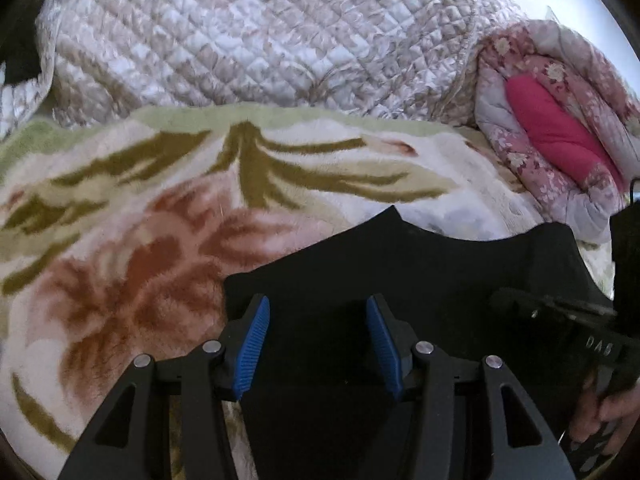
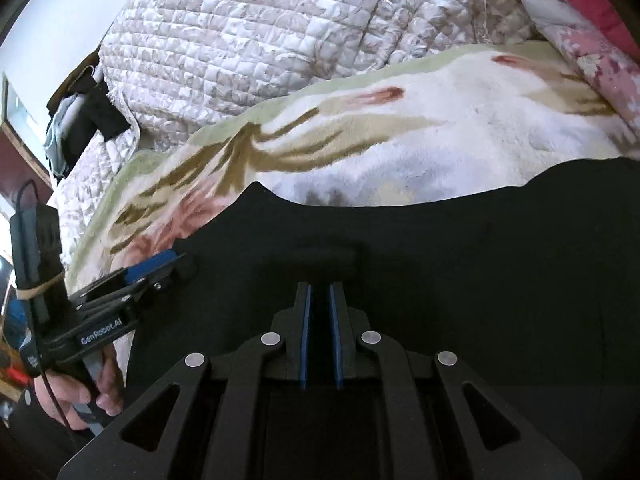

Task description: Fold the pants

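Observation:
The black pants lie spread on a floral fleece blanket, their upper edge wavy with a pointed corner. My left gripper hovers over the pants' left part, its blue pads wide apart and open with nothing pressed between them. In the right wrist view the pants fill the lower half. My right gripper is shut, a thin dark strip of the fabric between its pads and a small raised ridge of cloth just ahead of the tips. Each gripper shows in the other's view: right gripper, left gripper.
A white quilted cover is bunched behind the blanket. A pink floral quilt lies at the right. Dark and grey clothes hang off the far left. A person's hand grips the left tool's handle.

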Demonstrator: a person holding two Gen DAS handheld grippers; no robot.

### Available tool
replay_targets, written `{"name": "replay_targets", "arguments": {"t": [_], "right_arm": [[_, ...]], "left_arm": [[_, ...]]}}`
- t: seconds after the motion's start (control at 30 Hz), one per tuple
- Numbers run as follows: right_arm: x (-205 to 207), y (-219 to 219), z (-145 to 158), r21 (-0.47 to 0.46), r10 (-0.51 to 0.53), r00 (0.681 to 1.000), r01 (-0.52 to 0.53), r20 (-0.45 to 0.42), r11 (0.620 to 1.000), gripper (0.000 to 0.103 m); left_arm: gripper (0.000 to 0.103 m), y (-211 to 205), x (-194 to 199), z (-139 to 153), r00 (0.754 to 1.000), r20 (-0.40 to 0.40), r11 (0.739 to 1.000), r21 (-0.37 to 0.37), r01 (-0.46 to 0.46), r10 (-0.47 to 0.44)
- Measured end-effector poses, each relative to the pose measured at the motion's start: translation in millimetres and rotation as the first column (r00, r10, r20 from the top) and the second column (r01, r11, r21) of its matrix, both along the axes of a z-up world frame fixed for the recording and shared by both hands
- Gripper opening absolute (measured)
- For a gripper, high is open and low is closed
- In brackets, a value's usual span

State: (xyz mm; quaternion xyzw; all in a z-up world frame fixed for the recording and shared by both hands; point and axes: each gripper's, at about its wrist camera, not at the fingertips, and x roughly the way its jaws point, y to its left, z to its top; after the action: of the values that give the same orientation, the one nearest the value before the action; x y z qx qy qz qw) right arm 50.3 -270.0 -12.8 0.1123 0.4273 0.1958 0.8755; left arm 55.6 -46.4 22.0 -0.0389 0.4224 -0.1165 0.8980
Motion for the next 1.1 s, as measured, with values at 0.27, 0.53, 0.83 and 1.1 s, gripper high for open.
{"name": "replay_targets", "arguments": {"t": [0.27,0.53,0.83,1.1], "right_arm": [[-54.2,8.7,8.6,-0.092,0.064,0.995,-0.056,0.083,0.994,0.017],[-104.8,23.9,-4.7,-0.236,0.128,0.979,-0.088,0.157,0.968,0.022],[-120.9,30.4,-1.8,-0.274,0.165,0.967,-0.109,0.192,0.956,0.022],[-117.3,27.4,-8.6,-0.254,0.158,0.971,-0.109,0.179,0.961,0.022]], "left_arm": [[0.053,9.1,-60.3,-0.5,0.999,0.022,0.999,-0.017,-0.027,0.028],[0.053,16.2,-124.5,-1.5,0.994,0.043,0.994,0.014,-0.104,0.103],[0.053,4.7,-140.0,9.5,0.992,0.102,0.996,0.039,-0.085,0.080],[0.054,1.9,-138.1,-7.3,0.995,0.044,0.994,0.047,-0.095,0.092]]}}
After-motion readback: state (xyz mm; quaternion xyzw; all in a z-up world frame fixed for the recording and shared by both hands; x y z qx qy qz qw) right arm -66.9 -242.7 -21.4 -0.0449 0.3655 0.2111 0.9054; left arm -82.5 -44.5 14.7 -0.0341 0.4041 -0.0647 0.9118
